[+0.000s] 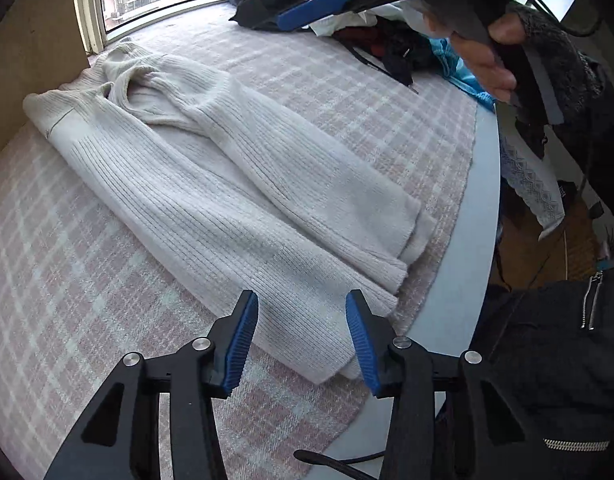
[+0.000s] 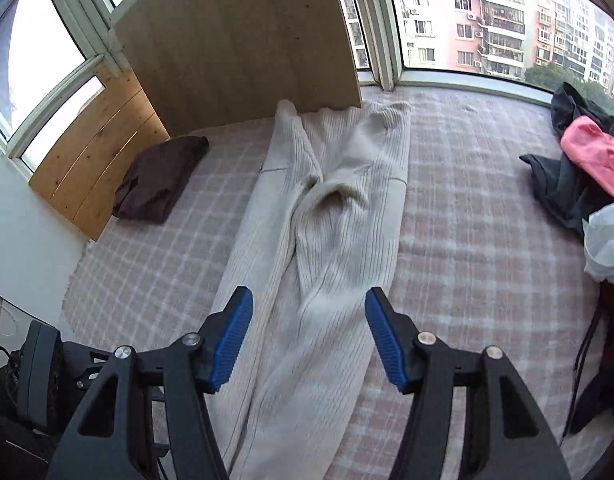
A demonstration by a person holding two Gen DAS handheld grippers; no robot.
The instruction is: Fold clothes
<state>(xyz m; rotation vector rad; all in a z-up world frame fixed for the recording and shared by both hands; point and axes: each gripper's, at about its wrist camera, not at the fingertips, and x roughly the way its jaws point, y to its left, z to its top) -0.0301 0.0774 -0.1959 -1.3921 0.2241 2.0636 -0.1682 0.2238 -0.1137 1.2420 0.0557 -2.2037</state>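
A cream ribbed knit sweater [image 1: 227,184] lies flat on the pink plaid cover [image 1: 67,300], both sides folded in so it forms a long narrow strip. My left gripper [image 1: 301,312] hovers open over the sweater's hem near the table's front edge. In the right wrist view the sweater [image 2: 331,216] runs away from me toward the wooden board, its neck end far off. My right gripper [image 2: 309,308] is open above the strip's near half, with nothing between its blue pads [image 2: 235,332]. The other gripper [image 1: 319,6] shows at the top of the left wrist view, held by a hand [image 1: 487,60].
A folded dark brown garment [image 2: 159,184] lies at the left by the wooden board [image 2: 235,36]. A heap of dark, pink and white clothes [image 2: 587,168] sits at the right, by the window. The table's pale blue rim [image 1: 467,240] curves along the front, a person's dark jacket [image 1: 555,360] beyond it.
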